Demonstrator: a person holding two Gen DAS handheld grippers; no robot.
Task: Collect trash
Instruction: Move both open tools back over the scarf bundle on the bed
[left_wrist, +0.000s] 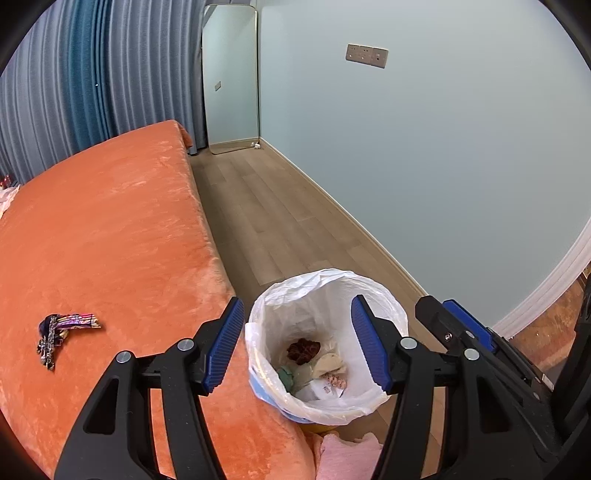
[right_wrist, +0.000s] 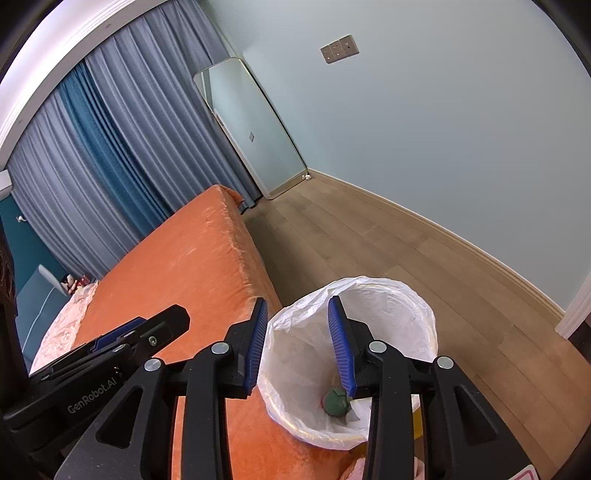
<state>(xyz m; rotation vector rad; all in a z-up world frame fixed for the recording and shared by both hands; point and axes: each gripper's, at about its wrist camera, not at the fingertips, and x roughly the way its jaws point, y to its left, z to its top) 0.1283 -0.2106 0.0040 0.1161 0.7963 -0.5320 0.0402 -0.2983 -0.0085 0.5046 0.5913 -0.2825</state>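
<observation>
A bin lined with a white bag stands on the floor against the corner of the orange bed. Inside lie a dark red crumpled piece, a beige scrap and other bits; the right wrist view shows a green crumpled ball at the bottom of the bin. My left gripper hangs open over the bin's mouth with nothing between its pads. My right gripper is open over the same bin, also holding nothing. A crumpled purple wrapper lies on the bed to the left.
Wood floor runs between the bed and the pale wall to a standing mirror in the corner. Blue curtains hang behind the bed. Pink fabric lies just below the bin. The left gripper shows beside the right one.
</observation>
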